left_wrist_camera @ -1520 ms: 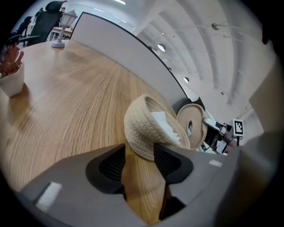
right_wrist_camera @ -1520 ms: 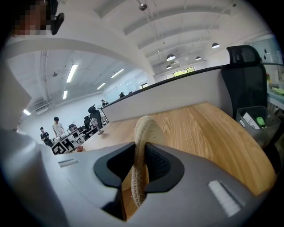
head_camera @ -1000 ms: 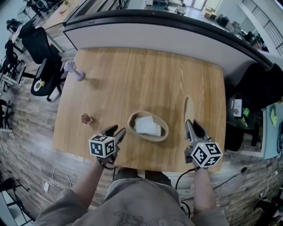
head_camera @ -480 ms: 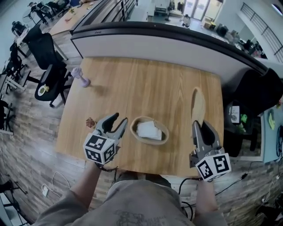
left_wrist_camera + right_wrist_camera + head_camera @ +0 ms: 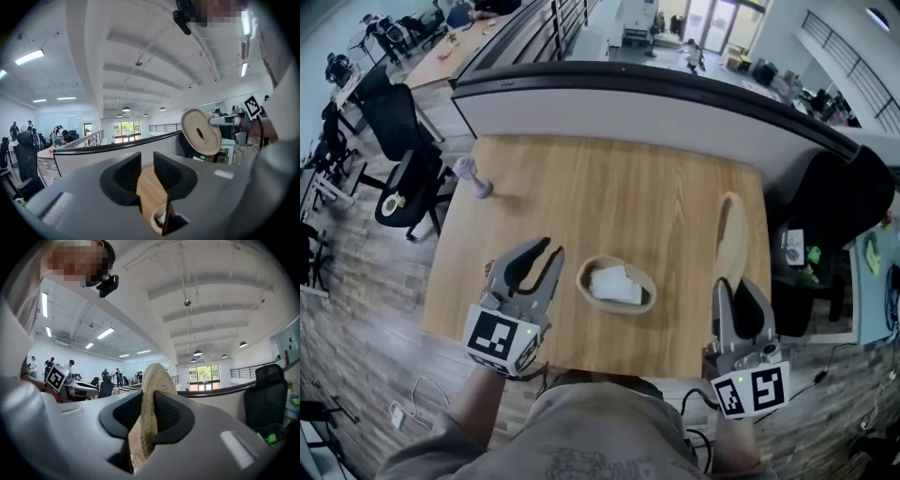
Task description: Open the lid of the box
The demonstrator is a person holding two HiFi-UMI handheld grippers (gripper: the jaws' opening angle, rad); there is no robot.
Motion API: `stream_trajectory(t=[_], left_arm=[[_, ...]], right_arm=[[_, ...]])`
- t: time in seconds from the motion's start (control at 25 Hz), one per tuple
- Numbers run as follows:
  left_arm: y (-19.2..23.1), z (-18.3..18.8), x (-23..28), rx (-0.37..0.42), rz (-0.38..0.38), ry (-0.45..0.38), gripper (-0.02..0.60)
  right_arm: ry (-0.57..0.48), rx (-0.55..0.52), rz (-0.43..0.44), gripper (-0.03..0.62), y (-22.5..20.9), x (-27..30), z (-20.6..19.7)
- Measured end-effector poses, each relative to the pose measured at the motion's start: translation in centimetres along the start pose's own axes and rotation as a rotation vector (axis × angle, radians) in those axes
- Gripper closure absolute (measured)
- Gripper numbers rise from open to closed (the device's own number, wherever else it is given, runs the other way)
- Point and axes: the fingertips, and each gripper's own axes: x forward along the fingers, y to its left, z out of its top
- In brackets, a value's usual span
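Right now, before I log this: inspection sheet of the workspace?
Surface: wooden table, mostly bare.
Job's things: oval woven box open, something white inside; lid off, held edge-on.
Clutter: small purple dumbbell-shaped item, far left corner.
Grippers: left claw jaws just been closing, nothing between them; right claw shut on the lid.
Cables: black cable looping below the right claw.
Surroundings: curved partition behind the table; office chairs at left.

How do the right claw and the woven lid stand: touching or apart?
Touching. The right gripper view shows the right claw clamped on the woven lid, its edge pinched between both jaws with no gap.
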Motion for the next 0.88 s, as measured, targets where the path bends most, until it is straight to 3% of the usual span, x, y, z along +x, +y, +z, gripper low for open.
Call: stream_trajectory(t=[0.2, 0.44, 0.88], left_arm=[[-0.6, 0.6, -0.9, 0.046, 0.02, -0.008, 0.53], [-2.1, -0.5, -1.4, 0.034, 0.019, 0.027, 0.58], [-2.3, -0.4, -1.9, 0.042, 0.018, 0.029, 0.58]], right_arm=[[0.009, 0.005, 0.005, 0.516, 0.9, -0.9, 0.1], [0.047, 0.02, 0.02, 0.516, 1.3, -1.6, -1.1], [0.075, 0.009, 0.019, 0.516, 1.3, -1.7, -1.7]])
